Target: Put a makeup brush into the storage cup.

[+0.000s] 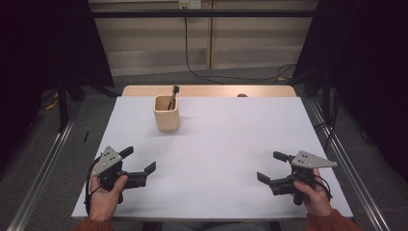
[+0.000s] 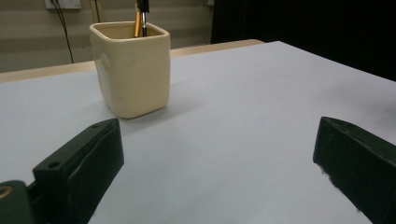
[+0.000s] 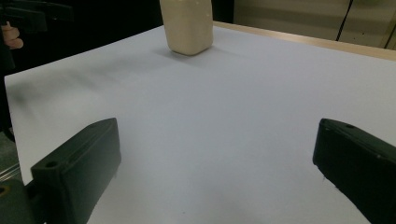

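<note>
A cream square cup (image 1: 167,113) stands upright on the white table top (image 1: 216,144), toward the back left. It holds a dark and orange pen (image 1: 172,97) that leans against its rim. The cup (image 2: 131,69) and the pen (image 2: 140,18) sit ahead of my left gripper (image 2: 215,168), whose jaws stand wide apart with nothing between them. My left gripper (image 1: 138,160) is at the front left, held by a hand. My right gripper (image 1: 273,166) is at the front right, open and empty, and in its own view the cup (image 3: 187,25) stands far off.
A wooden strip (image 1: 209,91) edges the table's far side, with a small dark thing (image 1: 242,95) on it. Metal rails (image 1: 43,168) run along both sides. Cables (image 1: 211,74) lie on the floor behind. In the right gripper view the other hand (image 3: 11,42) shows at top left.
</note>
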A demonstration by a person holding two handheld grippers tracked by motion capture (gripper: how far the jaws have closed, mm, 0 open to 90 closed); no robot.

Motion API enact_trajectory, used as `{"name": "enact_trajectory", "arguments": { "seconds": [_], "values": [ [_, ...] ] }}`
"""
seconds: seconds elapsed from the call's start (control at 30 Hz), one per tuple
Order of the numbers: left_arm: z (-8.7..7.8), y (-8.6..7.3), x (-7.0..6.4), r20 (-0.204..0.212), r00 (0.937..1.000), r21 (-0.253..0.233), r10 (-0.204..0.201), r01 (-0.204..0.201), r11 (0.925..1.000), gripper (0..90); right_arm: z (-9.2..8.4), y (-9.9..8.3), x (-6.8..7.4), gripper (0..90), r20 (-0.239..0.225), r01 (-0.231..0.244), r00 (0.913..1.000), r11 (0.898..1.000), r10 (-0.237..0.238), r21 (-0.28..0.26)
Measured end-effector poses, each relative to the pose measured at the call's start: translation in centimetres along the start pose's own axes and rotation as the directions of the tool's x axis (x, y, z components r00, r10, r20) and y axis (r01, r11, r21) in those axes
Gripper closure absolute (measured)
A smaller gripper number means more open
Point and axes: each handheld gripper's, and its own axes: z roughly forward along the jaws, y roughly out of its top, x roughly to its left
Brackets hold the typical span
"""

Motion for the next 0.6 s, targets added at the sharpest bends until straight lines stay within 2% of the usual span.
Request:
{"name": "enact_trajectory", "arguments": {
  "seconds": [0.07,0.13,0.17,0.2,0.3,0.37,0.43,0.6],
  "values": [
    [-0.4,-0.3,0.0,-0.016,0.9998,-0.002,0.007,-0.007,1.0,1.8,0.0,0.0,0.0,0.5,0.003,-0.001,1.0,1.0,0.001,0.001],
    [-0.9,-0.6,0.0,-0.018,0.9997,-0.016,-0.014,0.013,0.9998,1.8,-0.1,0.0,0.0,0.1,0.003,0.002,1.0,1.0,-0.002,0.0],
    [-1.0,-0.6,0.0,-0.02,0.9998,-0.017,-0.009,0.009,0.9998,1.8,-0.1,0.0,0.1,0.2,0.004,0.002,1.0,1.0,-0.002,0.001],
    [-1.2,-0.5,0.0,-0.02,0.9998,-0.012,-0.001,0.001,0.9999,1.7,-0.1,0.0,0.0,0.3,0.005,0.005,1.0,1.0,-0.005,0.002],
    [-1.7,-0.6,-0.2,-0.007,1.0,-0.044,-0.004,0.003,0.999,1.8,-0.2,-0.1,0.1,0.3,0.011,0.008,0.9999,1.0,-0.008,0.003],
    [-1.9,-0.7,-0.4,-0.015,0.9998,-0.042,0.014,-0.014,0.999,1.7,-0.3,0.0,0.1,0.2,0.011,0.008,0.9999,1.0,-0.007,-0.005],
    [-1.8,-1.0,-0.5,-0.007,1.0,-0.03,0.0,0.0,0.9995,1.7,-0.3,0.0,0.0,0.2,0.014,0.005,0.9999,1.0,-0.005,-0.004],
    [-1.6,-1.1,-0.5,-0.005,1.0,-0.016,0.004,-0.004,0.9999,1.7,-0.2,0.0,0.0,0.2,0.016,0.011,0.9998,1.0,-0.011,-0.001]
  ]
}}
